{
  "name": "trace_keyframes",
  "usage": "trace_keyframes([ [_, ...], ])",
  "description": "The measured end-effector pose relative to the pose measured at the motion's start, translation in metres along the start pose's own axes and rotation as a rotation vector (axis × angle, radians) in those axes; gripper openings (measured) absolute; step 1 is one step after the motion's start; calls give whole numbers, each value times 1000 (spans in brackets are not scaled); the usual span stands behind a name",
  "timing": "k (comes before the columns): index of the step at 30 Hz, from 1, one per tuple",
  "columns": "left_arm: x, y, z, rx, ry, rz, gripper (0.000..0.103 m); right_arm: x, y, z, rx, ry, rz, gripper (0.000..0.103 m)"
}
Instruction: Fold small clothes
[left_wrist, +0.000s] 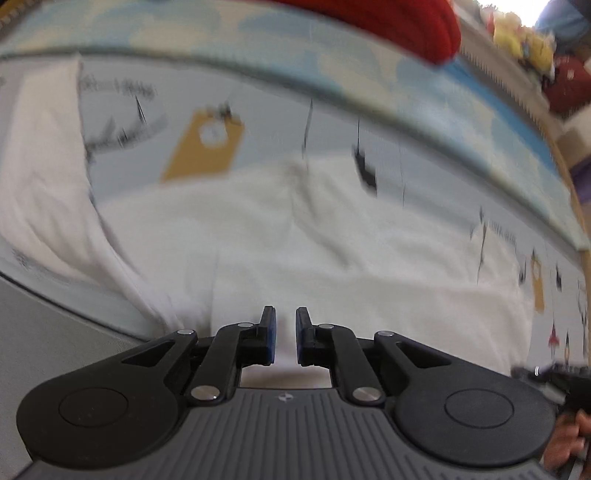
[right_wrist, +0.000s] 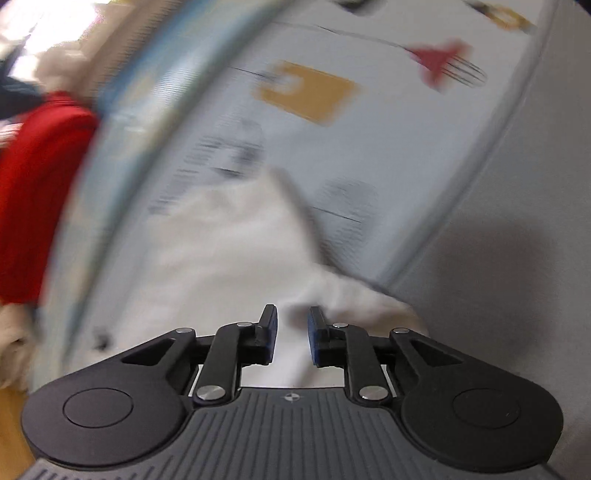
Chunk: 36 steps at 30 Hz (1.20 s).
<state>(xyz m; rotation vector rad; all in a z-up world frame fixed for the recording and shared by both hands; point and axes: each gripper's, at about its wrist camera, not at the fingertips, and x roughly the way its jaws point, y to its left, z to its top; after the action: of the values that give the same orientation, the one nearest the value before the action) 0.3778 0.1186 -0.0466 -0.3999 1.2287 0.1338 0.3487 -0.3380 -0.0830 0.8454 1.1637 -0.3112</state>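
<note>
white garment on pale blue printed mat w/ mustard tags, red cloth behind.

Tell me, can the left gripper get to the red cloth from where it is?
Probably not right away. The left gripper sits low over the white garment, and the red cloth lies far across the patterned mat. Nothing blocks the way.

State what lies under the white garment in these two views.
The white garment lies on a pale blue printed cloth with mustard tags and black marks. What that cloth bears beneath the garment itself is covered.
</note>
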Motion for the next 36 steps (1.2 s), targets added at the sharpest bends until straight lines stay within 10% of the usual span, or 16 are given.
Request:
trace_keyframes([
  [6, 33, 21, -15, 34, 152, 77, 15, -7, 6, -2, 11, -30, -5, 20],
  [15, -6, 67, 13, -176, -70, -66, 32, -1, 26, -9, 45, -36, 15, 37],
  [24, 25, 61, 21, -96, -52, -87, 35, 3, 44, -15, -2, -27, 42, 37],
  [28, 34, 51, 18, -4, -74, -19, 2, 4, 56, -21, -58, -17, 86, 37],
  [36, 6, 39, 24, 27, -170, 26, 3, 6, 78, -34, -172, -4, 110, 37],
])
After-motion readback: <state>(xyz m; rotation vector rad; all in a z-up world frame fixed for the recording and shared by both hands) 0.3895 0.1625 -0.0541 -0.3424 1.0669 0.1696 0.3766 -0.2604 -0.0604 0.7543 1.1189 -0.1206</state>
